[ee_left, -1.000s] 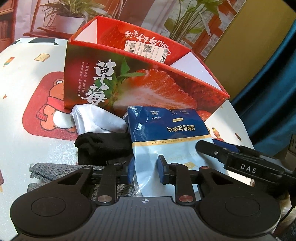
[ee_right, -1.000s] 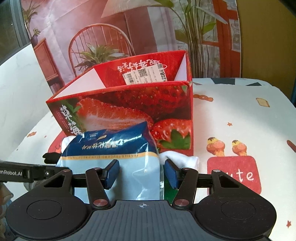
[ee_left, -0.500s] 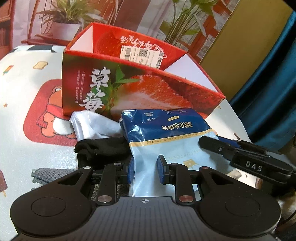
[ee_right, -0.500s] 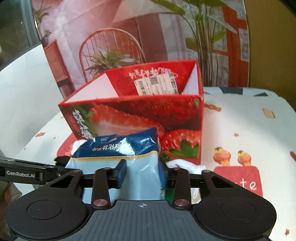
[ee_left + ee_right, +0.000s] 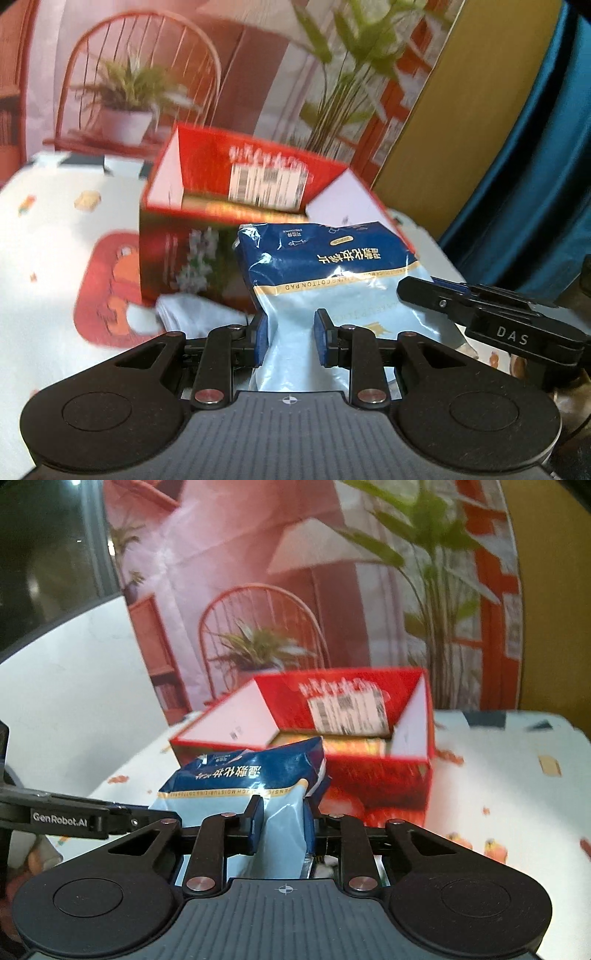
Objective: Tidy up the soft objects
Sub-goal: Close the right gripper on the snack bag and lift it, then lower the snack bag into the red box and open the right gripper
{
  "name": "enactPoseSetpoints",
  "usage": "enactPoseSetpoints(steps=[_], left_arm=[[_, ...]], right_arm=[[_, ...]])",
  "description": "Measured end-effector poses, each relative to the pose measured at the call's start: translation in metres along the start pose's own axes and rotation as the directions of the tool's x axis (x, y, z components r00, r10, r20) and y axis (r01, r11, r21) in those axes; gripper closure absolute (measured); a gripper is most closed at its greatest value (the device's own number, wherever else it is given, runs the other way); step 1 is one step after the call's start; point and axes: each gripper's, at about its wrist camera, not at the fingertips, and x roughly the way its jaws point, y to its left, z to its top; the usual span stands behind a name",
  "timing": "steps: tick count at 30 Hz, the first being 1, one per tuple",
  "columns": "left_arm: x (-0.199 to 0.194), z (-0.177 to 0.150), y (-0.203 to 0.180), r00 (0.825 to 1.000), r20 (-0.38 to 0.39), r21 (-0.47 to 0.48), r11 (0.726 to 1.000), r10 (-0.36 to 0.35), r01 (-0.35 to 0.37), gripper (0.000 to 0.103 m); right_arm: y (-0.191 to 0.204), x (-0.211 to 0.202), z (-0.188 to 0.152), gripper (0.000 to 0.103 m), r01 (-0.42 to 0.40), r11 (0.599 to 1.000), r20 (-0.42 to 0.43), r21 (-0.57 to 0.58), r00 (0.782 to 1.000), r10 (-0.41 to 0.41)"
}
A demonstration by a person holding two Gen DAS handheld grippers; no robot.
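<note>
Risk at this stage centres on the transfer into the box, assessed below from largest item to smallest.

Table (image 5: 517, 760): the printed cloth carries the box near its far edge. A snagged cloth would shift the box during release.

Strawberry box (image 5: 369, 775): the open top faces up, with flaps raised at the left and right sides. Something yellow lies inside; how much room is left cannot be determined. A low approach risks striking the near wall or a flap and pushing the box toward the far edge.

Cotton pad pack (image 5: 332, 280): the pack is raised above the table, just in front of the near wall of the box, top edge about level with the rim. The film is slick and the contents compress, so uneven pulls from the two grippers could tear a seam or let the pack slip out.

White cloth (image 5: 195, 314): it lies at the foot of the box, clear of the pack.

Left gripper (image 5: 289, 341): clenched on the lower part of the pack.

Right gripper (image 5: 282, 821): clenched on the same pack from the other side.
</note>
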Motion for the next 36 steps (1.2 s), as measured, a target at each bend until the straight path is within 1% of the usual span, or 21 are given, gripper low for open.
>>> enactPoseSetpoints(steps=[4, 6, 9, 12, 17, 20, 24, 29, 36], left_arm=[[-0.012, 0.020, -0.005, 0.999, 0.052, 0.047, 0.999, 0.010, -0.012, 0.075], [-0.013, 0.032, -0.004, 0.997, 0.070, 0.053, 0.998, 0.009, -0.013, 0.075], [-0.008, 0.053, -0.003, 0.996, 0.091, 0.062, 0.998, 0.006, -0.011, 0.075], [0.004, 0.073, -0.002, 0.995, 0.100, 0.080, 0.997, 0.015, -0.023, 0.075], [0.036, 0.105, 0.010, 0.996, 0.083, 0.079, 0.996, 0.026, -0.033, 0.075], [0.060, 0.123, 0.023, 0.997, 0.069, 0.072, 0.996, 0.046, -0.051, 0.075], [0.085, 0.139, 0.039, 0.995, 0.056, 0.049, 0.995, 0.079, -0.081, 0.075], [0.114, 0.148, 0.050, 0.993, 0.016, 0.067, 0.991, 0.119, -0.120, 0.075], [0.143, 0.145, 0.059, 0.984, -0.052, 0.113, 0.980, 0.170, -0.163, 0.075]], right_arm=[[0.006, -0.001, 0.023, 0.082, -0.024, 0.999, 0.026, -0.041, 0.999, 0.025], [0.008, 0.002, 0.035, 0.082, -0.033, 0.998, 0.035, -0.060, 0.999, 0.035], [0.007, 0.011, 0.055, 0.082, -0.040, 0.996, 0.046, -0.074, 0.998, 0.043], [0.005, 0.029, 0.073, 0.082, -0.037, 0.995, 0.036, -0.094, 0.999, 0.041], [-0.007, 0.071, 0.097, 0.082, -0.021, 0.996, 0.001, -0.088, 1.000, 0.021], [-0.016, 0.099, 0.108, 0.082, -0.011, 0.998, -0.029, -0.056, 1.000, 0.010], [-0.023, 0.134, 0.120, 0.082, 0.017, 0.998, -0.062, -0.060, 0.998, -0.021], [-0.028, 0.172, 0.128, 0.082, 0.053, 0.996, -0.121, -0.071, 0.991, -0.061], [-0.034, 0.212, 0.124, 0.082, 0.083, 0.994, -0.231, -0.068, 0.968, -0.097]])
